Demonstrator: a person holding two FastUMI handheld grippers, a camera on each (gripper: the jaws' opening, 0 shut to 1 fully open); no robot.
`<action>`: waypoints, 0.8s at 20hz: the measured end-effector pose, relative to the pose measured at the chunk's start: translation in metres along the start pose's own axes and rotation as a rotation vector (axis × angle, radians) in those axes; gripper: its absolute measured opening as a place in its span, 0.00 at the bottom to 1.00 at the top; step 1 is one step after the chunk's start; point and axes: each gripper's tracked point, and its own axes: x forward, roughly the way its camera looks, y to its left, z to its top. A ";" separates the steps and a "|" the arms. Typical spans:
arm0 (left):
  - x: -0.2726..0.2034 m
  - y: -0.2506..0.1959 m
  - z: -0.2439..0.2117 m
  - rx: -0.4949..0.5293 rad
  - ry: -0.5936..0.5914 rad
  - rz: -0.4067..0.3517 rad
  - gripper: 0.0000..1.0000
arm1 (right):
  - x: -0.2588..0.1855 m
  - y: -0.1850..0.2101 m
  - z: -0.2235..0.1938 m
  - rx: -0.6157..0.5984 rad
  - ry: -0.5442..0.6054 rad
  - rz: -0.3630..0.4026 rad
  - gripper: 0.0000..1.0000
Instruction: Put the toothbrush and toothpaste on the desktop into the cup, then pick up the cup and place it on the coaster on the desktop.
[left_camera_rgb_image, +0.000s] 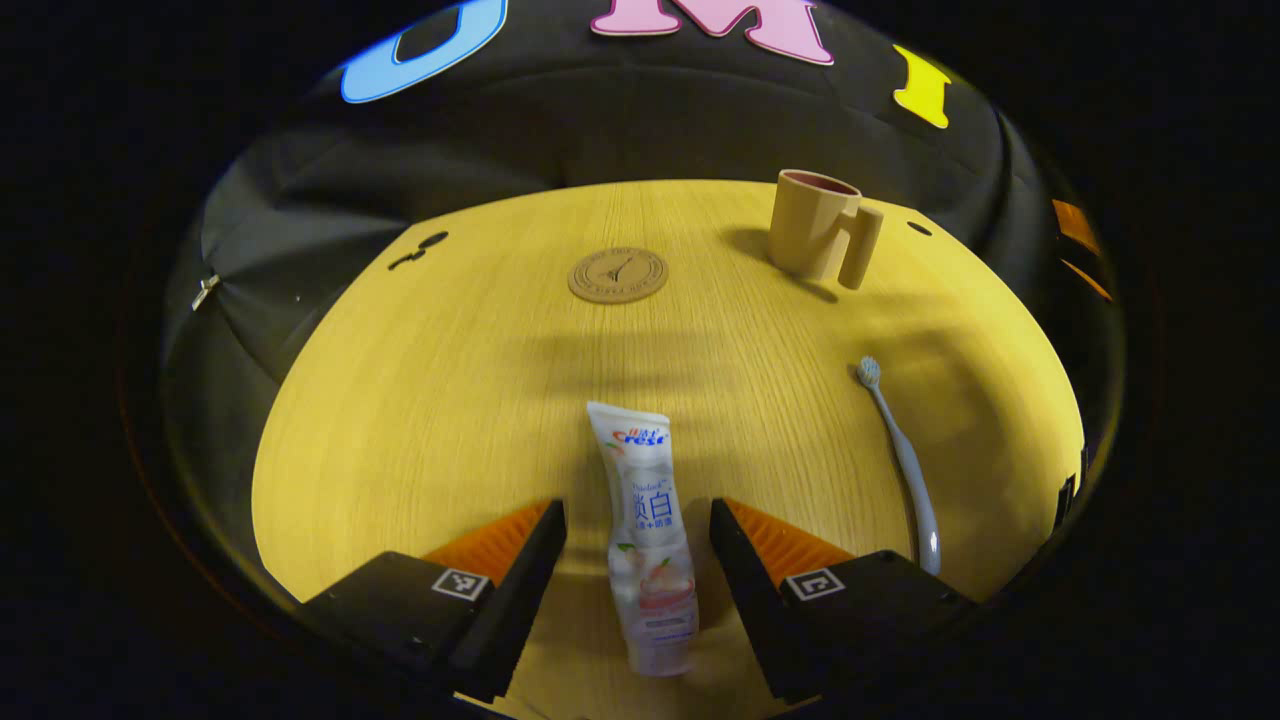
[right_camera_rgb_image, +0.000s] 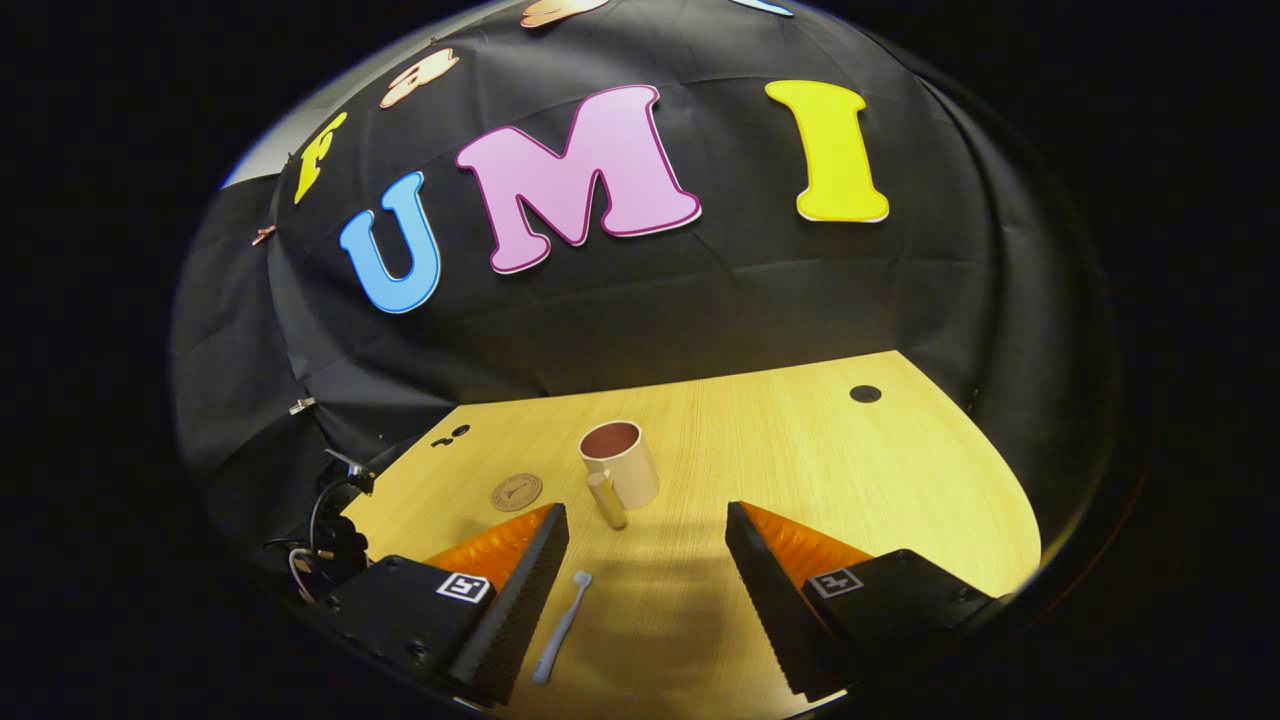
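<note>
Desktop (left_camera_rgb_image: 450, 400); toothpaste (left_camera_rgb_image: 648, 530) between fingers (left_camera_rgb_image: 535, 560).

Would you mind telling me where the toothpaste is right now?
In the left gripper view, the toothpaste lies flat on the desk between the open left gripper fingers, untouched, with the toothbrush to its right.

A staged recording booth, not a lived-in home: black cloth (right_camera_rgb_image: 640, 300) hangs as the wall behind a pale wood tabletop (left_camera_rgb_image: 480, 400) with cable holes (right_camera_rgb_image: 865, 393), and cables bunch at the tabletop's near left edge (right_camera_rgb_image: 325, 540).
</note>
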 end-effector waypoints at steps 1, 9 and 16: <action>0.002 -0.001 -0.001 -0.012 0.011 -0.009 0.92 | 0.000 0.001 -0.005 0.008 0.012 0.002 0.98; 0.002 -0.005 -0.003 0.019 0.043 -0.056 0.50 | -0.001 0.029 -0.028 -0.007 0.062 0.019 0.98; -0.001 -0.004 -0.001 0.036 0.045 -0.142 0.36 | -0.004 0.048 -0.056 -0.037 0.140 -0.011 0.98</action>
